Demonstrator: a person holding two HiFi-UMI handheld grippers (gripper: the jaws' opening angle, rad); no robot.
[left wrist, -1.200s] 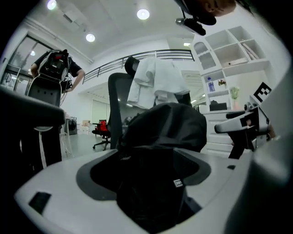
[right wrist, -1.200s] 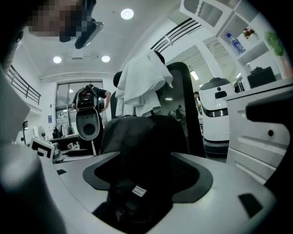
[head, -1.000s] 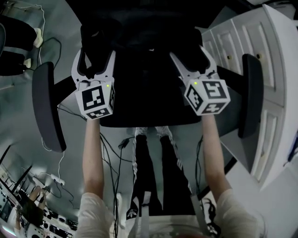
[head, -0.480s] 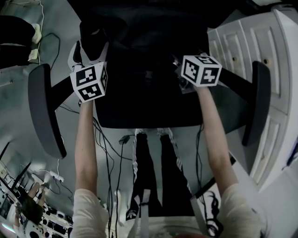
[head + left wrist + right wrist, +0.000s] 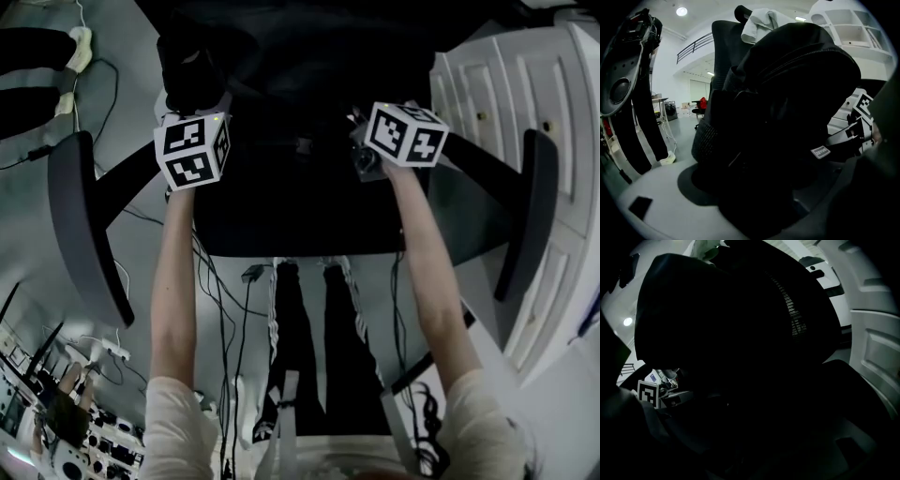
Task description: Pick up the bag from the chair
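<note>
Black backpack [image 5: 787,93] sits on the office chair [image 5: 300,225] seat, not yet lifted. Left tool [image 5: 192,98] stands wide, its jaws having just been opening, with the backpack's side between them. Right tool [image 5: 373,122] has just been closing around the other side; whether its pads press yet is too dark to tell. Gripping and lifting remain.

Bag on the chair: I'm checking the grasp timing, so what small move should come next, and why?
Probably finish closing both tools on the bag. The left tool and right tool flank it on the chair; the left's jaws stand wide open with the bag between them, the right's have just been closing, its view too dark to show contact.
</note>
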